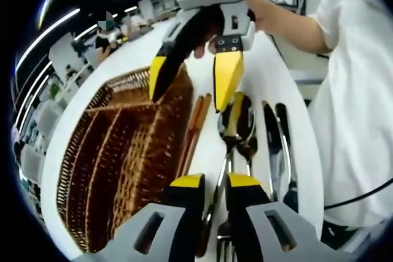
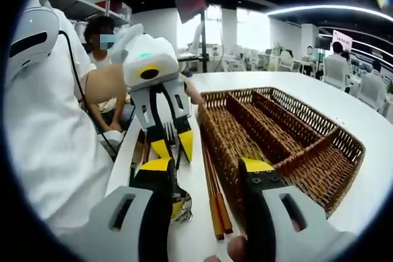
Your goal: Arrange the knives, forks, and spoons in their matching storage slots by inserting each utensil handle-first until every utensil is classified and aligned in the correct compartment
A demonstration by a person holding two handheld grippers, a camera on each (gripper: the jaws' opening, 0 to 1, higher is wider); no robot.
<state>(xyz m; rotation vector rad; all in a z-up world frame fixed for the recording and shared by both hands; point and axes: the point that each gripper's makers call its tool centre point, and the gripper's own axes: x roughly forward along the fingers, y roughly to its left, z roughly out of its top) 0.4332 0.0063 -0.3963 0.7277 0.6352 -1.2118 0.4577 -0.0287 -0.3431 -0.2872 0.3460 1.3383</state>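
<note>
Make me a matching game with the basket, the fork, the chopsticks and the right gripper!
Things:
1. basket
2. fork
3. chopsticks
4. right gripper

States:
A. lying on the table beside the basket
B. jaws open
C. nothing in it
D. held in the left gripper

Pairs: 1-C, 2-D, 3-A, 4-B

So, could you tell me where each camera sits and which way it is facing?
Left gripper view: rides the left gripper, looks along the white table at the right gripper opposite; own fingers below, the person's arm top right.
Right gripper view: rides the right gripper, looks back at the left gripper holding a fork; own open fingers, white shirt left.
Shared: the wicker basket and chopsticks, from opposite ends.
</note>
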